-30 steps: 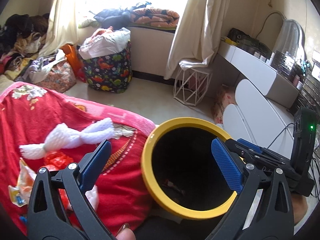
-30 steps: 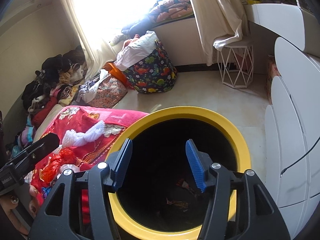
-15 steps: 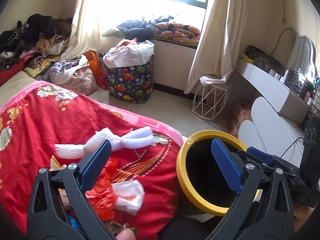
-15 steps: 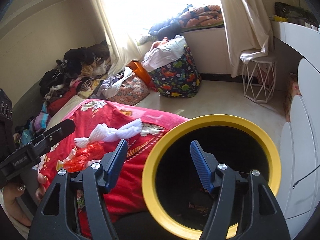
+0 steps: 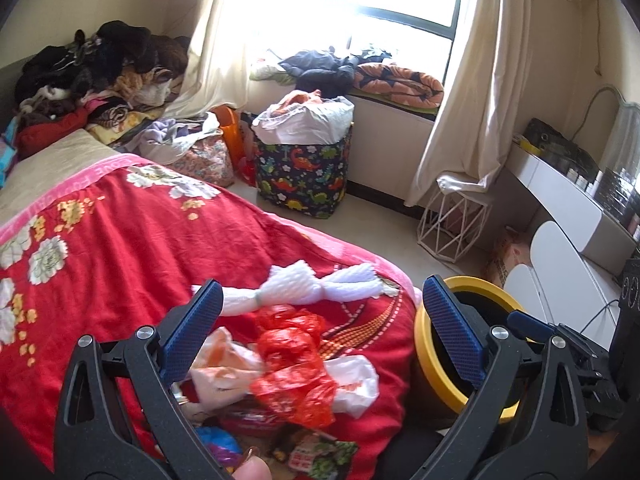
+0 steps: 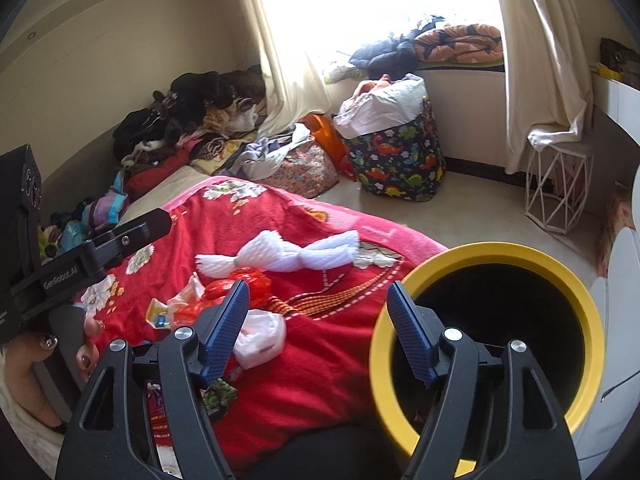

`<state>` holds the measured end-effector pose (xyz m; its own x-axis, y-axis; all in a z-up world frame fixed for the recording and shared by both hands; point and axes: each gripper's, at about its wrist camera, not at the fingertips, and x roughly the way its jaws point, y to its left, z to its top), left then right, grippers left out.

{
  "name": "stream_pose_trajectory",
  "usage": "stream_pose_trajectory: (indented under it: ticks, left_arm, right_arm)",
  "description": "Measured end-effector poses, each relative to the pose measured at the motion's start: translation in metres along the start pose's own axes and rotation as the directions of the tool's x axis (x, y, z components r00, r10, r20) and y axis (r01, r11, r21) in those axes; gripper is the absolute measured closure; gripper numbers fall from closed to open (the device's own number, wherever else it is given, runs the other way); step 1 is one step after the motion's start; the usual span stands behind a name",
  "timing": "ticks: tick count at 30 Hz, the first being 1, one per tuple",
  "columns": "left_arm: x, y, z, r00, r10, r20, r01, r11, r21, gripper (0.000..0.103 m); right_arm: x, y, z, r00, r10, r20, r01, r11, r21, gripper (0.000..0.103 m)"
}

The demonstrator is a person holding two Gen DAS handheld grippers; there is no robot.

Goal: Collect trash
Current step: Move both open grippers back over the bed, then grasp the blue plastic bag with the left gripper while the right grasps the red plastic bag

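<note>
Reading "GenRobot.AI", left hand-held gripper [image 6: 160,220] side

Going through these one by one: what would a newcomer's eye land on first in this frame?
Probably the red floral blanket filling the left and middle, with a heap of trash on its near edge: a crumpled red plastic bag and a white foam net behind it. Next, the black bin with a yellow rim beside the bed at right. Both tools, left and right, frame the view, nothing between their fingers.

The only readable lettering is "GenRobot.AI", printed in white along the black body of the left gripper [image 6: 164,219] at the near left of the right wrist view; other print is too blurred.
</note>
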<state>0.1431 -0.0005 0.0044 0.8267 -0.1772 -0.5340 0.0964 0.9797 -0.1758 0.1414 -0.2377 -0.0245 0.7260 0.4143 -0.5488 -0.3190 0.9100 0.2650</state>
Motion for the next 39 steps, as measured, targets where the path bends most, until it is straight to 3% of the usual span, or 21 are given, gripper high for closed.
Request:
stream_pose_trajectory:
  ticks: [12,21,26,29,35,39]
  left_arm:
    - [-0.023,0.074,-0.013,0.992,0.122,-0.026,-0.124,0.988,-0.097,0.011]
    - [-0.034,0.111,-0.039,0.984,0.154,-0.084,-0.165,0.976,-0.143,0.011]
    - [-0.035,0.120,-0.060,0.982,0.126,-0.142,-0.146,0.978,-0.147,0.011]
    - [-0.032,0.125,-0.073,0.978,0.093,-0.186,-0.125,0.978,-0.166,0.022]
    - [-0.022,0.129,-0.104,0.956,-0.006,-0.292,-0.061,0.974,-0.218,0.040]
    - [-0.010,0.128,-0.119,0.929,-0.081,-0.360,-0.023,0.961,-0.276,0.048]
  right_arm:
    - [0.030,0.054,-0.003,0.992,0.099,-0.074,-0.106,0.989,-0.099,0.033]
    - [0.050,0.077,-0.009,0.985,0.112,-0.131,-0.131,0.982,-0.139,0.033]
    - [0.060,0.088,-0.011,0.981,0.112,-0.156,-0.140,0.975,-0.175,0.033]
    - [0.067,0.094,-0.013,0.979,0.110,-0.173,-0.145,0.968,-0.203,0.033]
    - [0.086,0.110,-0.020,0.974,0.086,-0.210,-0.140,0.955,-0.260,0.034]
    - [0.101,0.117,-0.026,0.968,0.043,-0.246,-0.118,0.947,-0.300,0.034]
